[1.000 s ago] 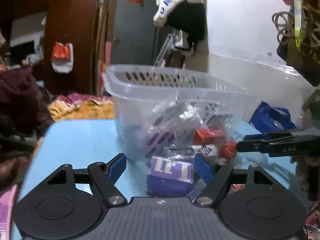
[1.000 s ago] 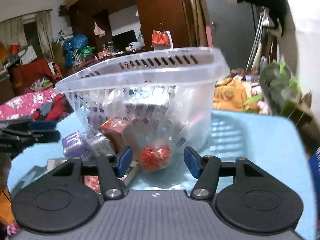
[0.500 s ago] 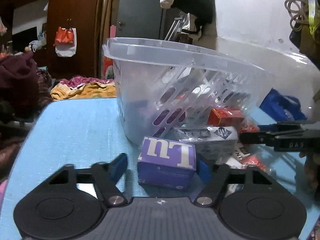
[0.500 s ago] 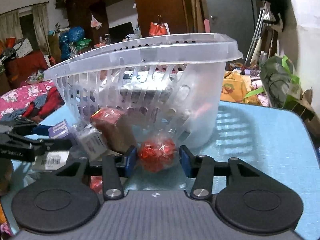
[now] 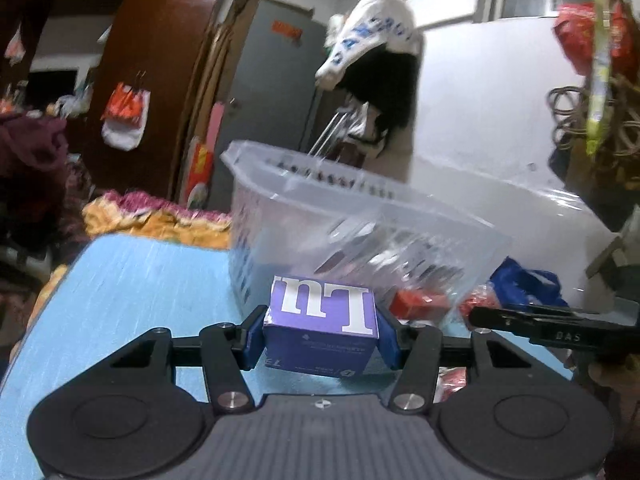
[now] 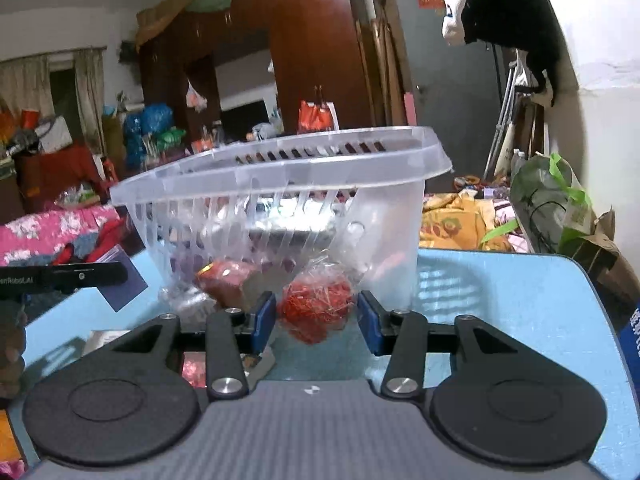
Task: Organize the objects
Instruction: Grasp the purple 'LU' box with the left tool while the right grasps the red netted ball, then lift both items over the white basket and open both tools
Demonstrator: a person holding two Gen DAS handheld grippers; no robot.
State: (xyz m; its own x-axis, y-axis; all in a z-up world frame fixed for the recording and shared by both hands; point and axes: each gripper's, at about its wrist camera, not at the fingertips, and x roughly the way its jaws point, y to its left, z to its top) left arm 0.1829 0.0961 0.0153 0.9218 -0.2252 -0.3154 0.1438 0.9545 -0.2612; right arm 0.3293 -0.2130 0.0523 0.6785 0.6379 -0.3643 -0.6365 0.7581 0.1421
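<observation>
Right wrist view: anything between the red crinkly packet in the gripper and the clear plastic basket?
Nothing: the red crinkly packet sits directly before the clear plastic basket.

Purple box (image 5: pixel 320 322), red packet (image 6: pixel 318 306), clear basket (image 6: pixel 280 184)

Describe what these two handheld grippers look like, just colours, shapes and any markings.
Both match: the left gripper and right gripper have black linkage arms with silver pivot screws, blue finger pads, two round black discs and a ribbed grey body. White lettering marks their sides.

Two close wrist views, low over table (image 5: pixel 120 280), sharing basket (image 6: pixel 280 184)
</observation>
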